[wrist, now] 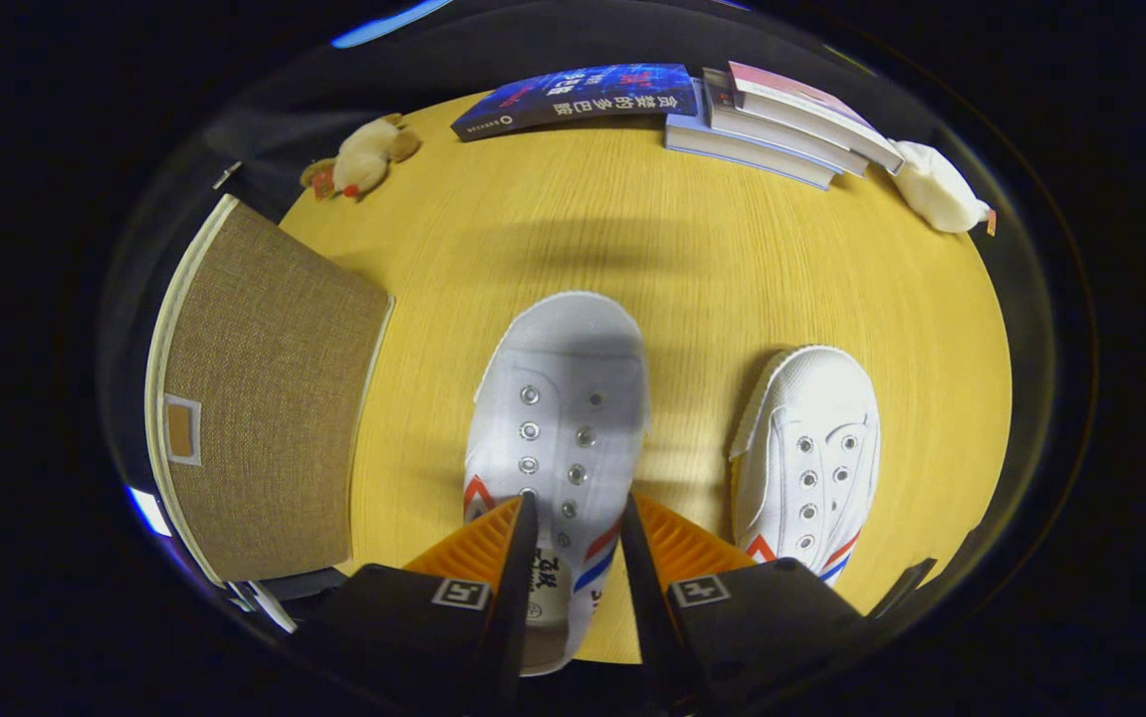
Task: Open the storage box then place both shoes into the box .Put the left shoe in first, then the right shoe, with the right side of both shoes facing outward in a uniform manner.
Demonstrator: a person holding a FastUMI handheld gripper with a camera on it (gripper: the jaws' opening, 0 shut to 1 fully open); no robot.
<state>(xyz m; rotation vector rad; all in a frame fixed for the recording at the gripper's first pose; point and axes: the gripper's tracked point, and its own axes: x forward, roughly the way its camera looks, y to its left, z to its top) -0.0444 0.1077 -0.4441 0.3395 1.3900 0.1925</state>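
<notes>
The gripper, fingers partly apart, straddles the tongue of the centre white shoe, whose insole print is unreadable; a Chinese-titled blue book lies top centre.

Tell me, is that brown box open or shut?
Shut, it seems: the box shows an unbroken fabric lid and no inside. Both shoes stand outside on the table; the hand-held gripper straddles one shoe.

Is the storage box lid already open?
No, the storage box beside the shoe between the gripper fingers has its woven lid lying flat and closed on top.
</notes>
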